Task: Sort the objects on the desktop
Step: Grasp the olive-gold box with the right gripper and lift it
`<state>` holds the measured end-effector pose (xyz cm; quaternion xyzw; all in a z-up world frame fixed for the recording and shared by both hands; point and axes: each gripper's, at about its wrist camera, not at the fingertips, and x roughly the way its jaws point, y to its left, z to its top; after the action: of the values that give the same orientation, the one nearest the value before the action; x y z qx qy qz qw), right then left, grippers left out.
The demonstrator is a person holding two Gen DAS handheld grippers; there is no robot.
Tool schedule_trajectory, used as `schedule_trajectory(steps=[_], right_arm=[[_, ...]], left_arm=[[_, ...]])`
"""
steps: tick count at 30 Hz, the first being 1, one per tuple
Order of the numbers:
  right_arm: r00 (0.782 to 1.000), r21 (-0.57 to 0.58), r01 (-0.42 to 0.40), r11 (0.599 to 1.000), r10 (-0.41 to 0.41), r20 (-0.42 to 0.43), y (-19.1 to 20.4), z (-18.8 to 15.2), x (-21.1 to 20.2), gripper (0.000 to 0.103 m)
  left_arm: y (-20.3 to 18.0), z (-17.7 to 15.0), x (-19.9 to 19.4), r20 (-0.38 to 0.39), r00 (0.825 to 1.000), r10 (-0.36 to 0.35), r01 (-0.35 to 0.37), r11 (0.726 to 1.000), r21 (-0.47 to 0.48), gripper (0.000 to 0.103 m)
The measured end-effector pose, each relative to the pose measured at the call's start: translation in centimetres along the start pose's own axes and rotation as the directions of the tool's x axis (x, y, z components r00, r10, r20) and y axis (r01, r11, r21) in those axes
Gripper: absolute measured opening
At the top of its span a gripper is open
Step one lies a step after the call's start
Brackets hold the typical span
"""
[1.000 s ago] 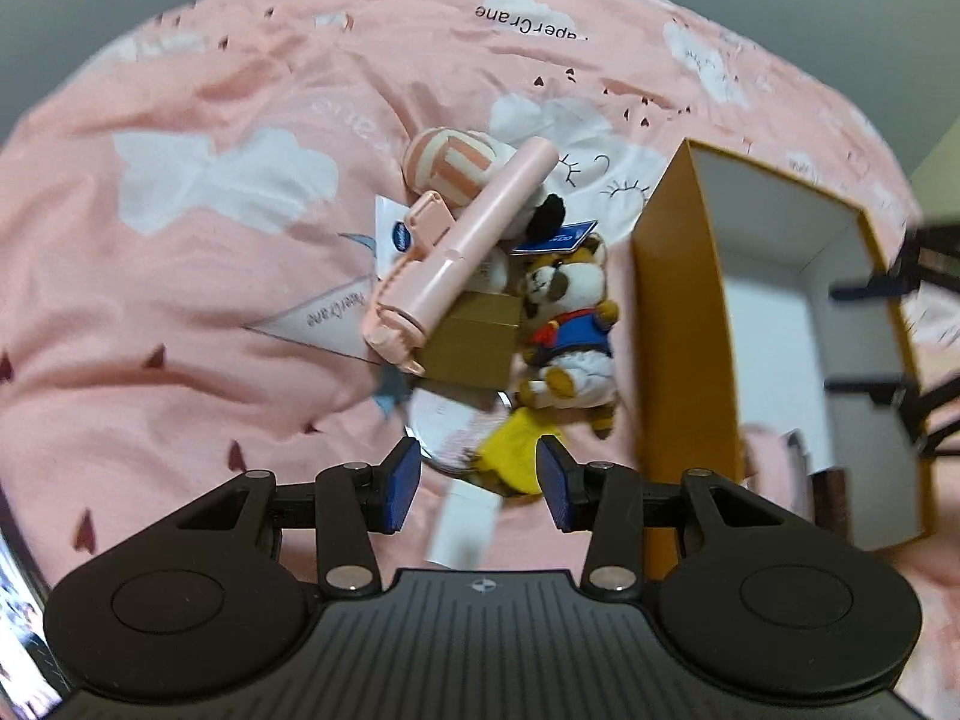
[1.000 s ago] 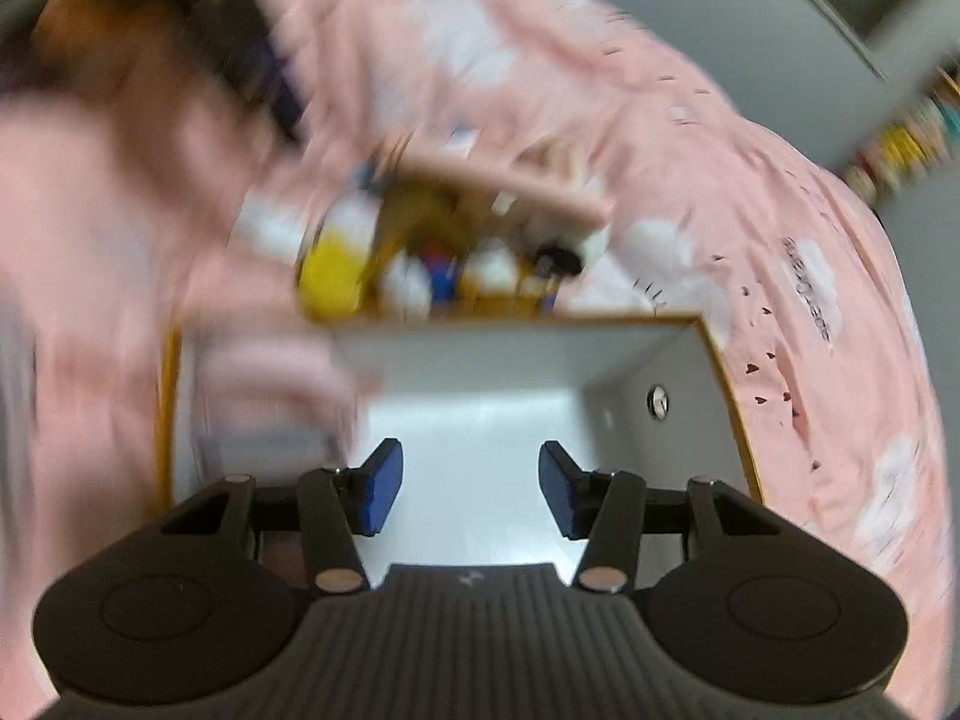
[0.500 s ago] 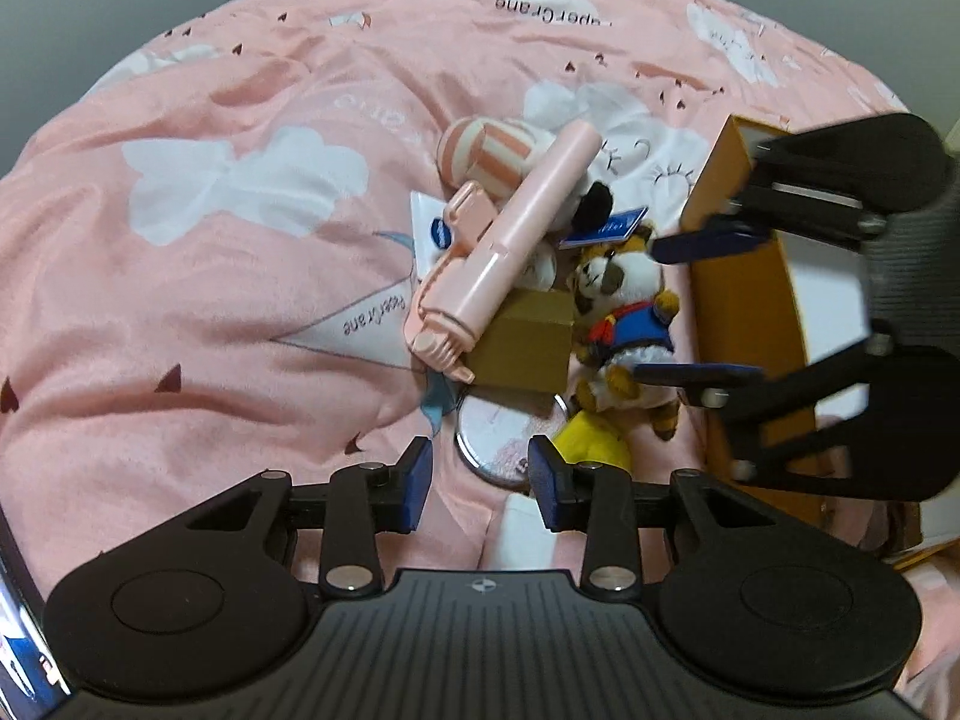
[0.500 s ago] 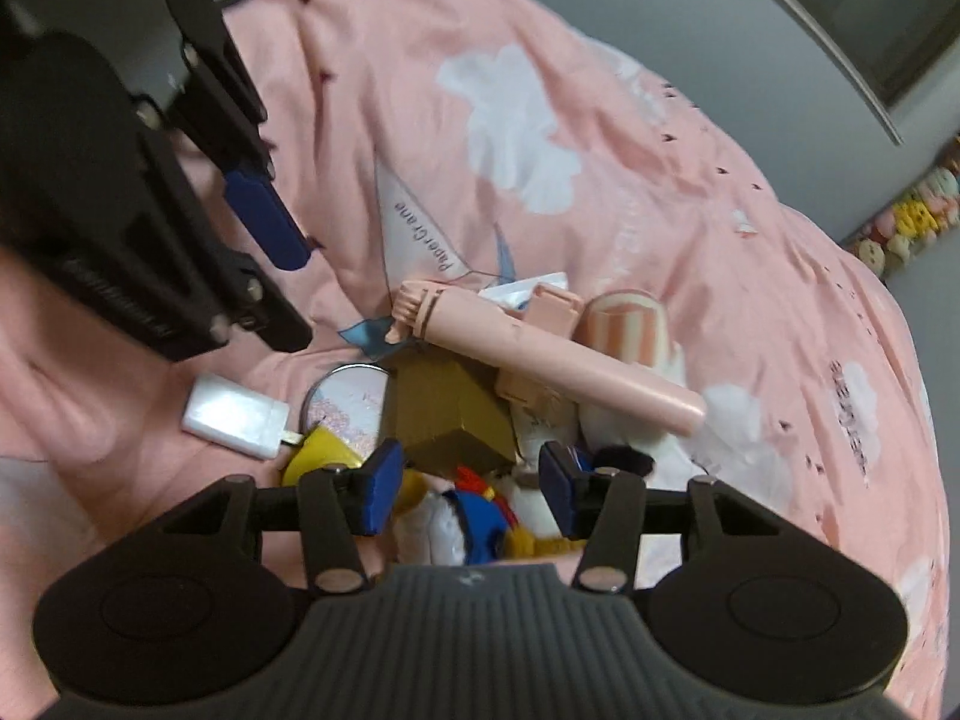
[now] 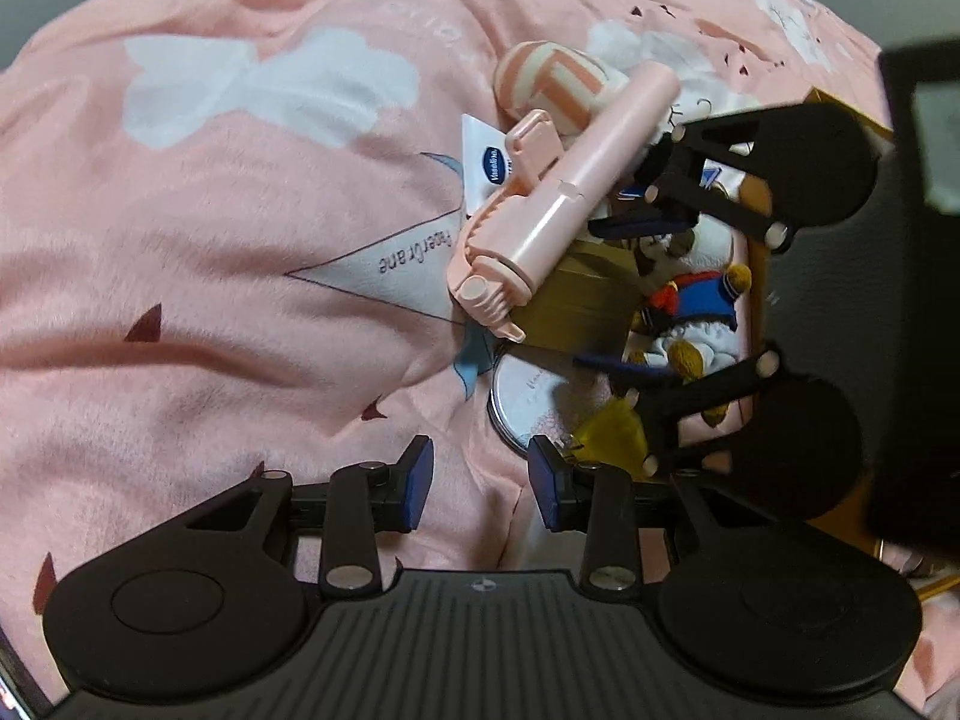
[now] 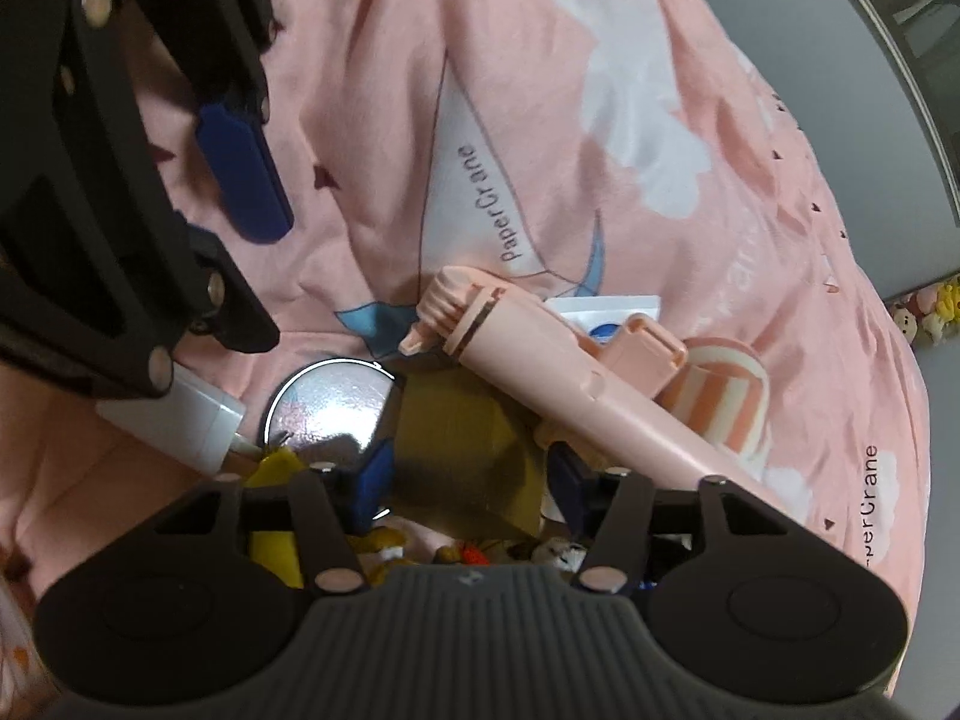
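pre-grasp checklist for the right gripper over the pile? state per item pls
1. Right gripper straddles the small brown box, jaws opening: ok.
2. Pads off the box: cannot tell.
3. Pink stick lies across the box, could be dragged along: not ok.
4. Left gripper open, nothing between its pads: ok.
5. Left gripper apart from the right one: ok.
6. Orange box mostly hidden, drop path: cannot tell.

The orange box (image 5: 840, 105) is almost wholly covered by the right gripper (image 5: 624, 294) in the left wrist view. The plush toy (image 5: 690, 300) is partly masked there. The white charger (image 6: 186, 414) is half hidden behind the left gripper (image 6: 240, 180).
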<state>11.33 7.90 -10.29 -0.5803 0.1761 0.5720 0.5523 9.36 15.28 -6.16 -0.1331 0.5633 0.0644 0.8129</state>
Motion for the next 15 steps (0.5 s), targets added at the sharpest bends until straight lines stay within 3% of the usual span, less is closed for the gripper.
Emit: schedule_trajectory(steps=[5,8,15], right_arm=[[0.998,0.02,-0.003,1.0,0.004,-0.055,-0.1,0.2,1.4,0.059],[0.999,0.036,-0.009,0.999,0.01,-0.049,-0.4,0.0,1.0,0.054],[0.998,0.252,-0.055,0.966,0.05,0.026,-3.1,-1.9,-3.7,0.048]], left_arm=[[-0.8,-0.6,0.0,0.004,1.0,-0.02,0.02,1.0,0.004,0.041],[-1.2,-1.0,-0.2,0.006,0.999,-0.05,0.05,0.999,0.0,0.041],[-1.3,-0.9,0.4,-0.006,0.995,-0.102,0.102,0.994,-0.03,0.045]])
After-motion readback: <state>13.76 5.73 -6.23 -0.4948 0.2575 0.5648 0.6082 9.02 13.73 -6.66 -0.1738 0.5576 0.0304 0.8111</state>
